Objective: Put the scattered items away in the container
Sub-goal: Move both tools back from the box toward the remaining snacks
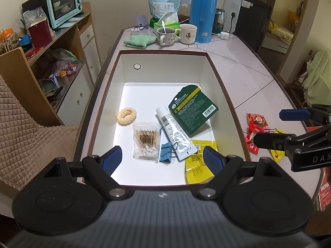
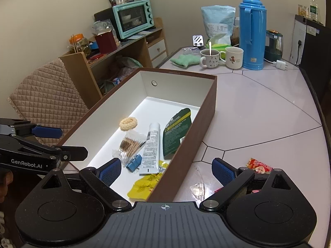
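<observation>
So going left to right: the left gripper (image 1: 162,158) hung over the near end of the brown box (image 1: 225,86), fingers spread wide with nothing between them, probably parked there since most of the stuff already sat inside. On the white floor lay a knitted scrunchie (image 1: 126,114), a bag of cotton swabs (image 1: 146,141), a blue binder clip (image 1: 166,152), a white tube (image 1: 173,132), a dark green sachet (image 1: 193,111) propped against the right wall, and a yellow packet (image 1: 198,165) tucked in the near corner. Right of the box, still out on the white table (image 1: 248,66), were some red snack packets (image 1: 255,131) and another yellow one (image 1: 277,154). The right gripper (image 2: 166,171) was spread too and empty, straddling the box's near corner beside those leftovers, so I'd guess they're the bit still needing tidying.
</observation>
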The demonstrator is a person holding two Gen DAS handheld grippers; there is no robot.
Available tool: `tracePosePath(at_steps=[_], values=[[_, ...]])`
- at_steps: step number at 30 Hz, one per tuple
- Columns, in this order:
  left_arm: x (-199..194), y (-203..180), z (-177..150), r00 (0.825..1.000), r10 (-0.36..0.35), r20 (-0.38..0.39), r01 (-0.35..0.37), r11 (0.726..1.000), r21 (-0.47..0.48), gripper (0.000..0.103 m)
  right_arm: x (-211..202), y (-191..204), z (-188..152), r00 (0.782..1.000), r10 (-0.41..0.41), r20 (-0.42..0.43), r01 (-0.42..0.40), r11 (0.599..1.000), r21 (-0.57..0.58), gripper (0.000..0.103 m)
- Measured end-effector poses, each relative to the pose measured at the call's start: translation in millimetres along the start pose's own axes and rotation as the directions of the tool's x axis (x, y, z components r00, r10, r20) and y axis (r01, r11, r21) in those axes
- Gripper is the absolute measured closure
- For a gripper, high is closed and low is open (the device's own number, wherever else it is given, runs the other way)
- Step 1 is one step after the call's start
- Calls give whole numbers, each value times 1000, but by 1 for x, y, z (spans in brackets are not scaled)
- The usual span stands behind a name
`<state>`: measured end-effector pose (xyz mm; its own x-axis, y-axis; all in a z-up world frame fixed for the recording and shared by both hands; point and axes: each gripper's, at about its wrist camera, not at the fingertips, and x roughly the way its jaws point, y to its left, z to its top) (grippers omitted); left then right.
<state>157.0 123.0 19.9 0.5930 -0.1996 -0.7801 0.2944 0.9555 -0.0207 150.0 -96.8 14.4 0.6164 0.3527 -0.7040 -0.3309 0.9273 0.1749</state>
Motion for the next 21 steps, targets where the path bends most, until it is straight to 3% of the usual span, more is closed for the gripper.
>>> tracePosePath(at_steps=[12,18,21], values=[[-5,-35,-6,1000,9,1,-9,1000,-6,19,-23,-26,-12,1000,14,24,-13,1000,-16,6],[-4,-64,-4,1000,-15,8,15,1000,10,19,-51,-63,-23,993,30,116,-36,998,44,6],[-1,-80,-3,999,-33,12,33,999,25,19,-62,-90,-29,993,27,115,-39,994,104,6]])
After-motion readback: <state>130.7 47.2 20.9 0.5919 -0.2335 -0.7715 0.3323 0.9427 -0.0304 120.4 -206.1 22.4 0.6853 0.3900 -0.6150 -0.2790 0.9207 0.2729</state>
